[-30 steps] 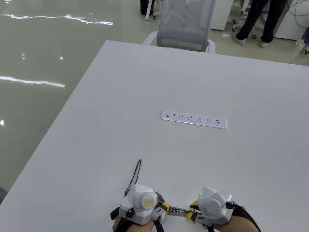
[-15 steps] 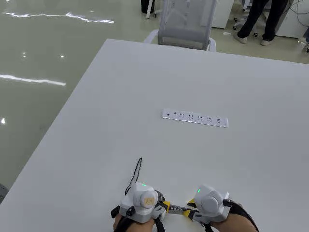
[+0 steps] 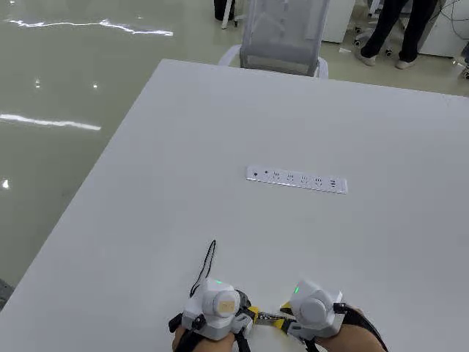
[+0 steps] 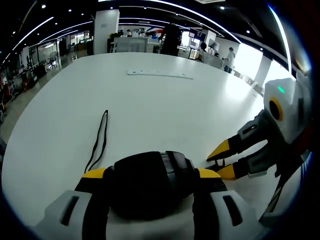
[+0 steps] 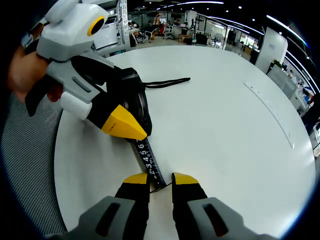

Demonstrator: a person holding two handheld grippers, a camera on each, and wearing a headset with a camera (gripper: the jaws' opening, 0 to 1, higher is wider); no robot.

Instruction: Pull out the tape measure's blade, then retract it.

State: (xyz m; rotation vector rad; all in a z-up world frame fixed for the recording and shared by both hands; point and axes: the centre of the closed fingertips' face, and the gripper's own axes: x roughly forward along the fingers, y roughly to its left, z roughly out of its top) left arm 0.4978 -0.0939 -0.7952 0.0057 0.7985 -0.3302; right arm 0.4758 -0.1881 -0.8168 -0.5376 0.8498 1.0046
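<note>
The black tape measure (image 4: pixel 150 190) sits between the yellow-tipped jaws of my left gripper (image 4: pixel 150 175), which is shut on its case low over the table. In the right gripper view the case (image 5: pixel 134 102) shows with a short length of numbered blade (image 5: pixel 149 161) running out of it. My right gripper (image 5: pixel 160 179) is shut on the blade's end. In the head view the left gripper (image 3: pixel 248 315) and right gripper (image 3: pixel 283 320) face each other at the table's near edge, joined by the blade (image 3: pixel 267 317). The case's black wrist strap (image 3: pixel 204 266) lies on the table beyond the left gripper.
A white power strip (image 3: pixel 297 179) lies mid-table on the white tabletop (image 3: pixel 220 147). A grey mesh chair (image 3: pixel 282 33) stands at the far edge, with a person's legs (image 3: pixel 396 33) behind it. Shiny floor lies to the left of the table.
My right gripper has come a little closer to the left one, so the stretch of blade between them is shorter. The left gripper has stayed about where it was.
</note>
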